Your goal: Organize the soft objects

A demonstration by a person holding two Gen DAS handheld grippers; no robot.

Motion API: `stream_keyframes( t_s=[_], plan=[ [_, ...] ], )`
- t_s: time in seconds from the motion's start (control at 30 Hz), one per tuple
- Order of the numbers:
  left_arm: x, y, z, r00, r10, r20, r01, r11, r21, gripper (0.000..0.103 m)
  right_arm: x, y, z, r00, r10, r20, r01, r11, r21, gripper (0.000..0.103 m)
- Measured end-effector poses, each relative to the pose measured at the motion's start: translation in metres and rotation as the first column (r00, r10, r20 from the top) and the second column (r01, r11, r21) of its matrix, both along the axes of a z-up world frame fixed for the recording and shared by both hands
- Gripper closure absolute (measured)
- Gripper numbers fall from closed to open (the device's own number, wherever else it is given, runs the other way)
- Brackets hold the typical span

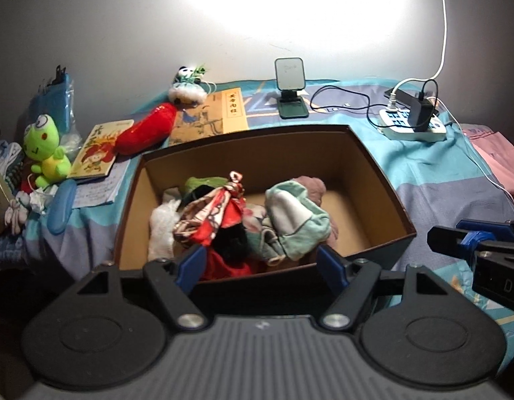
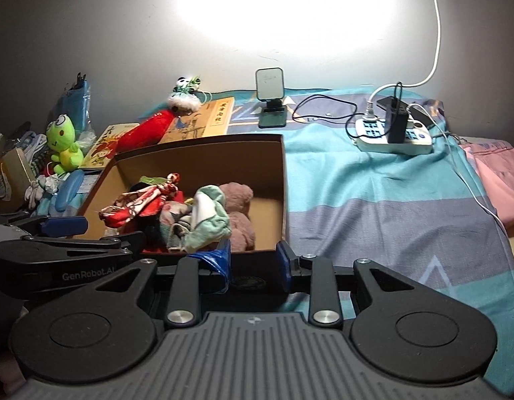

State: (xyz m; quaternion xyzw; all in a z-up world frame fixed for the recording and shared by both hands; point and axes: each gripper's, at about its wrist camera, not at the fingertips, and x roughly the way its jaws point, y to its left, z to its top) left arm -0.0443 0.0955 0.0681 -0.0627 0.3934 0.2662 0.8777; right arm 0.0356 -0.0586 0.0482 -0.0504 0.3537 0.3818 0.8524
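Note:
A brown cardboard box (image 1: 373, 180) sits on the bed and holds a heap of soft things: a red patterned cloth (image 1: 210, 216), a mint green cloth (image 1: 297, 220) and a pink teddy (image 2: 238, 206). My left gripper (image 1: 260, 263) is wide open at the box's near wall, with nothing between its fingers. My right gripper (image 2: 253, 260) hovers by the box's near right corner, its blue pads apart and nothing held. A green frog plush (image 1: 45, 150) and a red chili plush (image 1: 146, 130) lie outside the box on the left.
Books (image 1: 210, 113) and a small panda plush (image 1: 186, 75) lie behind the box. A phone stand (image 1: 290, 90) and a power strip (image 1: 413, 123) with cables sit by the wall. A pink cloth (image 1: 497, 160) lies at the right, a blue case (image 1: 60, 210) at the left.

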Motion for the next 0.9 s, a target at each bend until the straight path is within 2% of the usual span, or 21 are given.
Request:
stream_keyframes(
  t_s=[0.27, 0.33, 0.43, 0.6, 0.73, 0.9],
  plan=[
    [-0.012, 0.043, 0.026, 0.997, 0.071, 0.031, -0.075, 0.990, 0.116, 0.021, -0.003, 0.043, 0.027, 0.998, 0.016, 0.053, -0.020, 0.998, 0.061, 0.091],
    [-0.014, 0.054, 0.036, 0.995, 0.091, 0.046, -0.096, 0.986, 0.133, 0.015, -0.003, 0.051, 0.037, 0.998, 0.013, 0.066, -0.019, 0.996, 0.082, 0.091],
    [-0.016, 0.065, 0.046, 0.992, 0.106, 0.063, -0.116, 0.979, 0.168, 0.015, -0.004, 0.059, 0.048, 0.996, 0.010, 0.090, -0.020, 0.993, 0.113, 0.091],
    [-0.016, 0.078, 0.050, 0.989, 0.132, 0.061, -0.140, 0.977, 0.158, 0.015, -0.004, 0.075, 0.061, 0.988, 0.010, 0.151, -0.028, 0.993, 0.118, 0.091],
    [-0.013, 0.087, 0.062, 0.986, 0.154, 0.061, -0.163, 0.966, 0.199, 0.015, -0.002, 0.077, 0.084, 0.965, 0.013, 0.260, -0.047, 0.991, 0.126, 0.091],
    [-0.005, 0.095, 0.090, 0.976, 0.167, 0.139, -0.196, 0.955, 0.225, 0.015, 0.018, 0.071, 0.112, 0.948, -0.035, 0.316, -0.023, 0.984, 0.178, 0.090]
  ],
)
